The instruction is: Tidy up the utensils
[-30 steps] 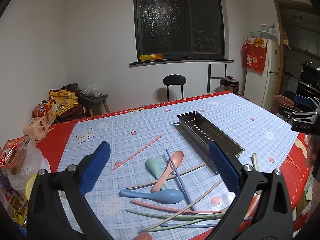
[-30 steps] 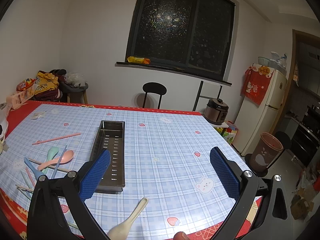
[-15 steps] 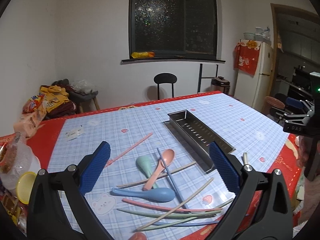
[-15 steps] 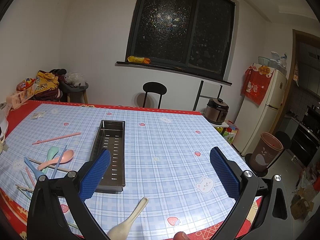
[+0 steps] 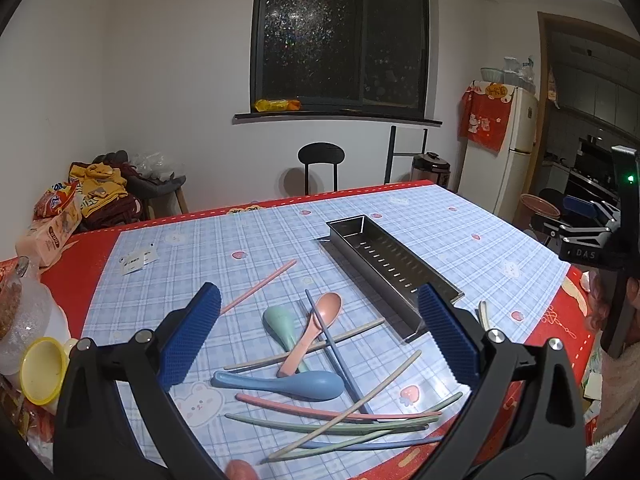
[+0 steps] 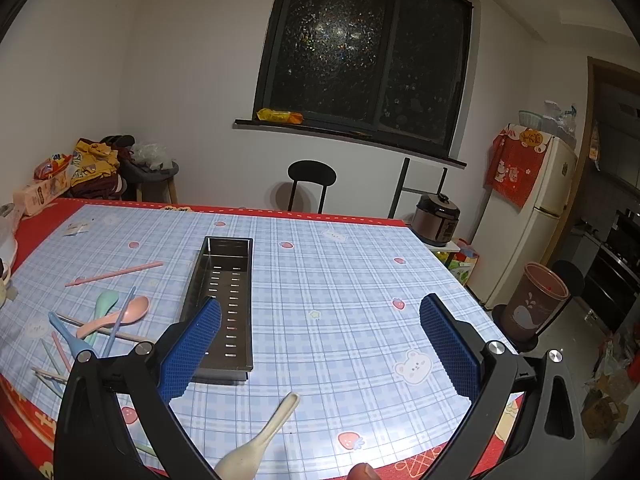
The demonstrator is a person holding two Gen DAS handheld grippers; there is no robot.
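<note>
A blue plaid cloth with a red border is covering the surface (image 5: 440,216), and a dark window (image 6: 368,64) is filling the white wall behind it. The left tool (image 5: 320,340) is hanging above the surface with its blue pads spread wide, gripping nothing. The right tool (image 6: 320,344) is hovering just as wide apart and empty too.

A perforated steel tray (image 5: 394,264) is sitting mid-surface, nothing inside it. Left of the tray a pink spoon (image 5: 316,328), a green spoon (image 5: 280,324) and a blue spoon (image 5: 284,383) are lying tangled with loose chopsticks (image 5: 340,420), some crossing over one another. One pink chopstick (image 5: 260,286) is lying apart, farther left of the tray. A cream spoon (image 6: 260,440) is lying off the tray's near end, at the surface's front edge.

Beyond the tray's far end a black chair (image 6: 312,184) is standing against the wall; a white fridge (image 6: 528,216) and a rice cooker (image 6: 436,220) are standing to the tray's right.
</note>
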